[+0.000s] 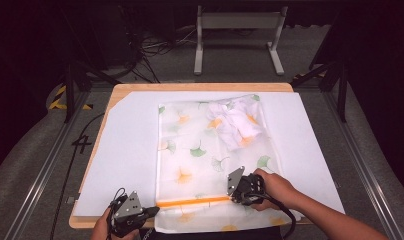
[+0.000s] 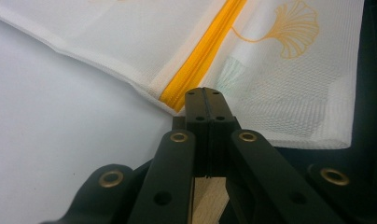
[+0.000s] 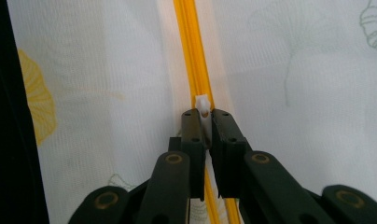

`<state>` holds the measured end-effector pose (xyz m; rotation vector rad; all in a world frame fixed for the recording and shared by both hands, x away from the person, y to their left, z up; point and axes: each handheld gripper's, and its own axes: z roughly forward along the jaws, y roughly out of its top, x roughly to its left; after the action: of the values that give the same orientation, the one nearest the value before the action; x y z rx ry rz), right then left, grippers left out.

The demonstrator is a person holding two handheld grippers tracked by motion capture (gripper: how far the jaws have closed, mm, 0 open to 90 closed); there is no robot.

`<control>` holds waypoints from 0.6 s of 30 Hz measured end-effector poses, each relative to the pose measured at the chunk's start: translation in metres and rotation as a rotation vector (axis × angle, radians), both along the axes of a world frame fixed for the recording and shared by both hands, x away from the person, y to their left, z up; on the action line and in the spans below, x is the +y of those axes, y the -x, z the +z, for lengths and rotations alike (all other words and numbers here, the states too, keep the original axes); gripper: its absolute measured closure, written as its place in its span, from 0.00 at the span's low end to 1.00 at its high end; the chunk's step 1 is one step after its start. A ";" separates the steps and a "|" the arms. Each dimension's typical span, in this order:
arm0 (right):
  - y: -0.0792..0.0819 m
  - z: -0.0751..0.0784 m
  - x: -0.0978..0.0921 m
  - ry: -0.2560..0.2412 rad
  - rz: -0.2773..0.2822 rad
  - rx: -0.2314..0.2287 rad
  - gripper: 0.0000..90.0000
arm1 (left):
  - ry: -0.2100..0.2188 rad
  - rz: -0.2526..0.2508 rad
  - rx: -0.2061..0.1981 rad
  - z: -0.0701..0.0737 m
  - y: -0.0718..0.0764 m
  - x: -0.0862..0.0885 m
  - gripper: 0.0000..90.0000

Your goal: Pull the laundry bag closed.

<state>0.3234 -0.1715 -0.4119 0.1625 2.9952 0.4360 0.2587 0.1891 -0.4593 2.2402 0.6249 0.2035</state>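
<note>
Mesh laundry bag (image 1: pixel 210 150) flat on the white surface (image 1: pixel 125 150), left claw (image 2: pixel 204 95) clenched on the orange zipper (image 1: pixel 192 202) end, right claw (image 3: pixel 204 116) grasping the white slider (image 3: pixel 203 103); could slip off that tiny tab or bunch the mesh if yanked crooked.

1. A wooden table (image 1: pixel 200 87) stands on a grey floor (image 1: pixel 35 150).
2. A big white sheet (image 1: pixel 130 145) lies flat on the table and covers most of the top. The wood shows along the far edge and the left edge.
3. A thin white mesh bag (image 1: pixel 190 150) lies flat on the white sheet, near the middle.
4. The bag has green and yellow leaf pictures on it.
5. An orange zipper (image 1: pixel 192 201) runs across the bag at the near end.
6. The near end of the bag hangs a little over the table edge.
7. White crumpled cloth (image 1: pixel 235 122) sits in the far right part of the bag.
</note>
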 end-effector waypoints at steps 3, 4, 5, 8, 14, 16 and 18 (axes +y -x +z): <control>0.001 0.000 -0.002 0.003 -0.006 -0.005 0.94 | -0.001 0.000 -0.001 0.000 0.000 0.000 1.00; 0.001 0.000 -0.003 0.008 -0.003 -0.006 0.94 | -0.003 0.000 -0.001 0.000 0.000 0.000 1.00; 0.001 0.001 -0.003 0.012 -0.003 -0.007 0.94 | -0.004 -0.001 -0.002 0.000 0.000 0.000 1.00; 0.001 0.001 -0.005 0.017 -0.003 -0.006 0.94 | -0.002 -0.001 -0.001 0.000 0.000 0.000 1.00; 0.001 0.001 -0.008 0.029 -0.004 -0.010 0.94 | -0.002 0.000 -0.001 0.000 0.000 0.000 1.00; 0.001 0.001 -0.009 0.025 -0.002 -0.011 0.94 | -0.001 0.001 -0.001 0.000 0.000 0.000 1.00; 0.001 0.001 -0.010 0.028 -0.005 -0.018 0.94 | -0.001 0.001 -0.001 0.000 0.000 0.000 1.00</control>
<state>0.3220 -0.1819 -0.4106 0.1622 2.9810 0.3932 0.2585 0.1890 -0.4593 2.2408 0.6254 0.2060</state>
